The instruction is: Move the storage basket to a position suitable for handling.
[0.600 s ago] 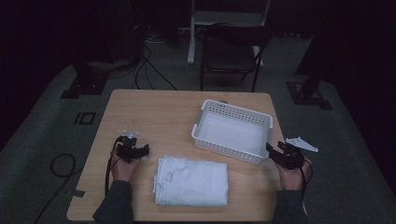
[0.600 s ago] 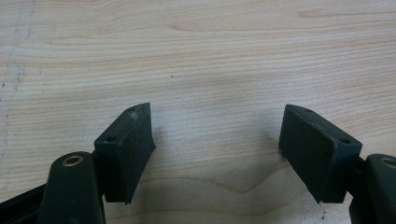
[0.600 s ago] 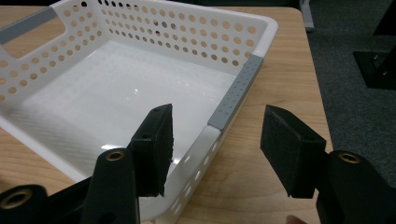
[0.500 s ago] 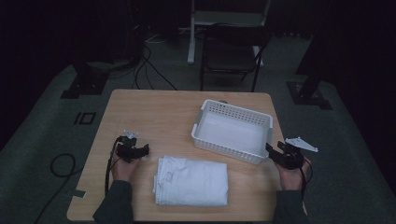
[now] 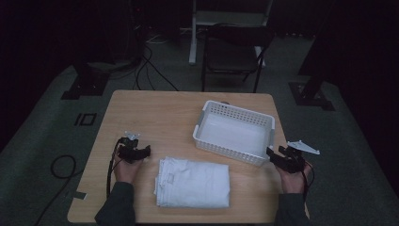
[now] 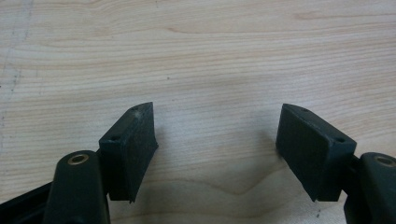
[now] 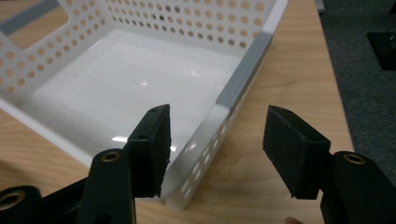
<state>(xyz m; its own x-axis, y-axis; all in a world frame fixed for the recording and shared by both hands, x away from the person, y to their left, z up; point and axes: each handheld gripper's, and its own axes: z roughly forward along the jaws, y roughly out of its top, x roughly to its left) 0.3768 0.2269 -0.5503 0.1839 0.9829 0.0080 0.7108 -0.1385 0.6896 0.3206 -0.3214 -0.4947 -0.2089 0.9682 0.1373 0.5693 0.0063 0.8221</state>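
Worktop: pale wood grain, bare under my left claw.
Claws: both spread, pinching nothing; right claw at basket corner.
Room: dark, grey floor, folding chair behind.

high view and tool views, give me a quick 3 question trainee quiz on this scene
1. True or false: the white basket holds the folded white cloth.
2. What lies between the left tool's jaws? A) cloth B) basket rim C) nothing, bare table
3. Which tool is nearest the basket's corner?

Key
1. False: the cloth lies on the table in front of the basket, which is empty.
2. C
3. The right tool; its open jaws straddle the corner without touching it.
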